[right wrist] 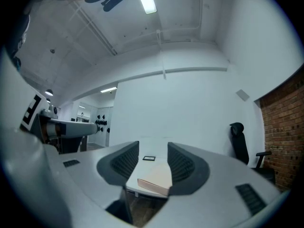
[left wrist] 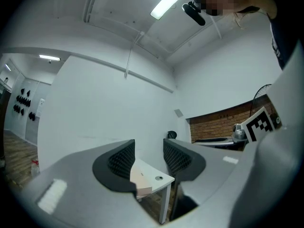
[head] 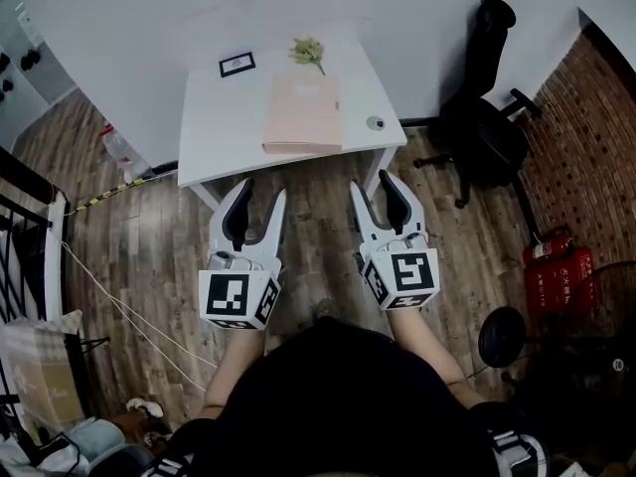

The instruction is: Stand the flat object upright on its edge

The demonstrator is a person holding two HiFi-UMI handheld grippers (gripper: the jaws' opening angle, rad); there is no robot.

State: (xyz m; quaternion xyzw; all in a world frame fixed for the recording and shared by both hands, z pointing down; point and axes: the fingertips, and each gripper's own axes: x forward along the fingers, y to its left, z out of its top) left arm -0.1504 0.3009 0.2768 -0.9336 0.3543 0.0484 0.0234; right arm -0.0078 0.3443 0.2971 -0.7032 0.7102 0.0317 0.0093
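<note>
The left claw [head: 261, 192] sits lower left of centre in the head view, its jaws spread with nothing pinched between them. In the left gripper view the left claw [left wrist: 148, 151] shows the same gap, and only the far counter corner is seen through it. The right claw [head: 373, 183] is just right of centre in the head view, level with the left one and well apart from it, jaws also spread. The right gripper view confirms this: the right claw [right wrist: 153, 153] holds nothing, and its ribbed pads frame the counter beyond. Each claw carries a marker cube [head: 238, 298] at its back end, with the person's forearms behind at the frame's bottom. Both claws hang over the wood floor [head: 318, 266], short of the counter's near edge.

The white counter [head: 214, 137] fills the upper middle of the head view. The book [head: 302, 114], pale pink, lies flat on it, right of its middle, with its near edge close to the counter's front edge. In the left gripper view the book [left wrist: 141, 177] peeks out beside the left jaw; in the right gripper view the book [right wrist: 159, 177] lies flat, low between the jaws.

Above and left of the book stands a small frame [head: 237, 65], and a green sprig [head: 308, 51] lies just above the book. A small round thing [head: 375, 123] sits near the counter's right edge. A black chair [head: 482, 127] stands on the right, by a brick wall [head: 596, 127].
</note>
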